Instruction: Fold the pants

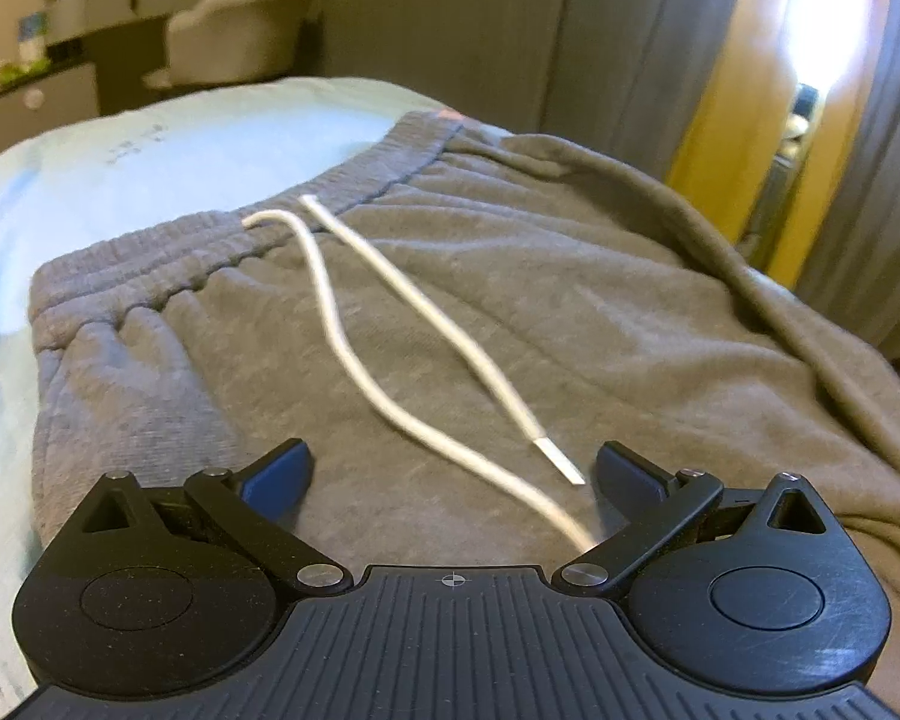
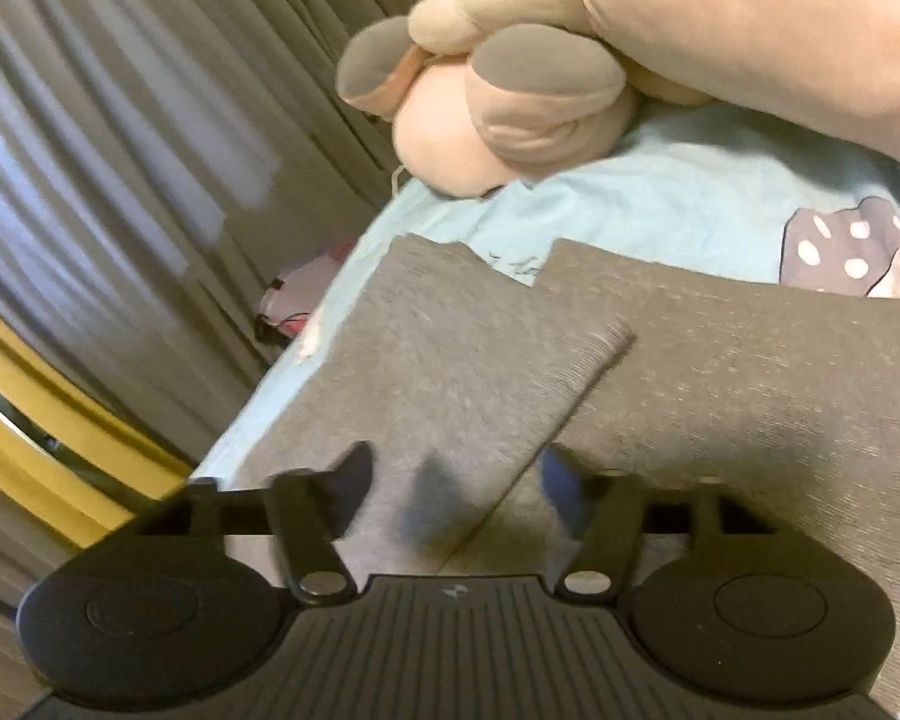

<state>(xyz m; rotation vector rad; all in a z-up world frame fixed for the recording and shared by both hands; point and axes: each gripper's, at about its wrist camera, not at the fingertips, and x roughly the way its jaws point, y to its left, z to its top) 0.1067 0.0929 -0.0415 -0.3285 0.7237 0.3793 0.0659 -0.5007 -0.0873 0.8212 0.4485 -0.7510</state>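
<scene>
The grey pants (image 1: 450, 312) lie spread on a light blue bedsheet (image 1: 150, 144), filling the middle and right of the left wrist view, with the ribbed waistband (image 1: 222, 246) running from the left edge up toward the top centre. Two white drawstring cords (image 1: 390, 324) trail from the waistband down across the fabric toward the bottom of the frame; one ends in a flat tip just beside the right finger, the other runs under the gripper body. The left gripper (image 1: 453, 471) sits low over the pants with its fingers spread wide, released and holding nothing. In the upper left of that view a pale chair (image 1: 240, 30) stands by a dresser, and curtains (image 1: 630, 30) hang across the upper right. In the right wrist view the two pant legs (image 2: 480, 360) stretch up from the bottom centre, the left leg's cuff overlapping the other, both resting on the blue sheet. The right gripper (image 2: 453, 480) is also parted, its blurred fingers straddling the leg fabric near the overlap without clamping it. A pink plush toy (image 2: 510, 90) lies at the top of the frame beyond the cuffs.
</scene>
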